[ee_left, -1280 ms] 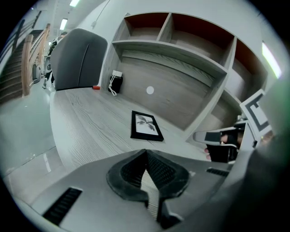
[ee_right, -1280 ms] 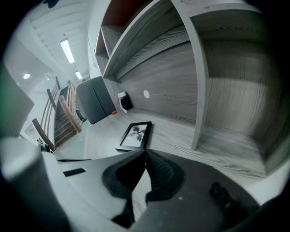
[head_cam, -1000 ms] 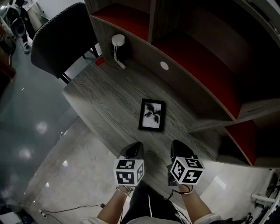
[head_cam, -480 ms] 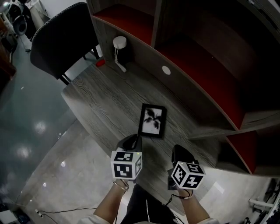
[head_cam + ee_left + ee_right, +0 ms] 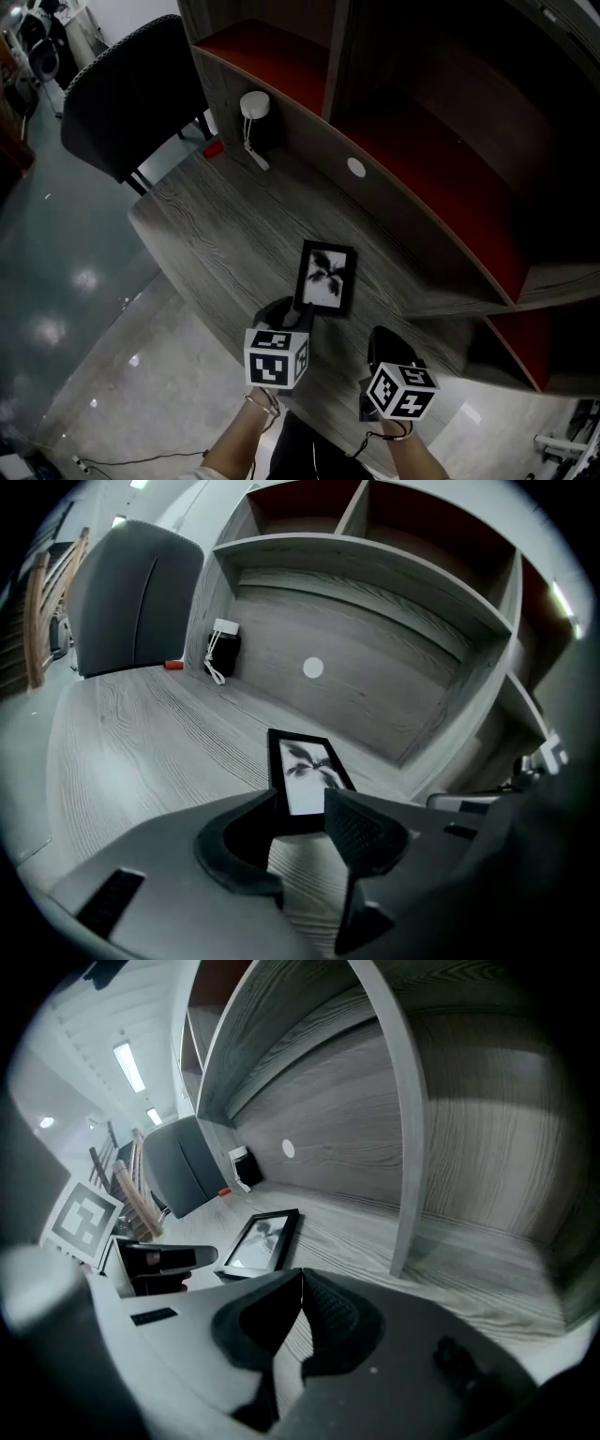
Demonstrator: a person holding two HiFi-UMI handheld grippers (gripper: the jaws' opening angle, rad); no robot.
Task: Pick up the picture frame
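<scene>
A black picture frame [image 5: 326,277] with a dark leaf print lies flat on the grey wooden desk [image 5: 225,225]. My left gripper [image 5: 292,315] is at the frame's near end, and its jaws have just been opening. In the left gripper view the picture frame [image 5: 305,771] has its near edge in the gap of the left gripper [image 5: 300,810], and the pads do not press on it. My right gripper [image 5: 384,339] hovers shut to the right, short of the frame. In the right gripper view the picture frame [image 5: 262,1239] lies ahead and left of the right gripper [image 5: 302,1279].
A shelf unit with red insides [image 5: 422,122] rises along the desk's far side. A small white device with a cord [image 5: 253,105] and a red object [image 5: 214,148] sit at the back left. A black chair [image 5: 122,94] stands beyond the desk's left end.
My left gripper has moved forward to the frame's near edge and now stands open. The right gripper has stayed about where it was.
</scene>
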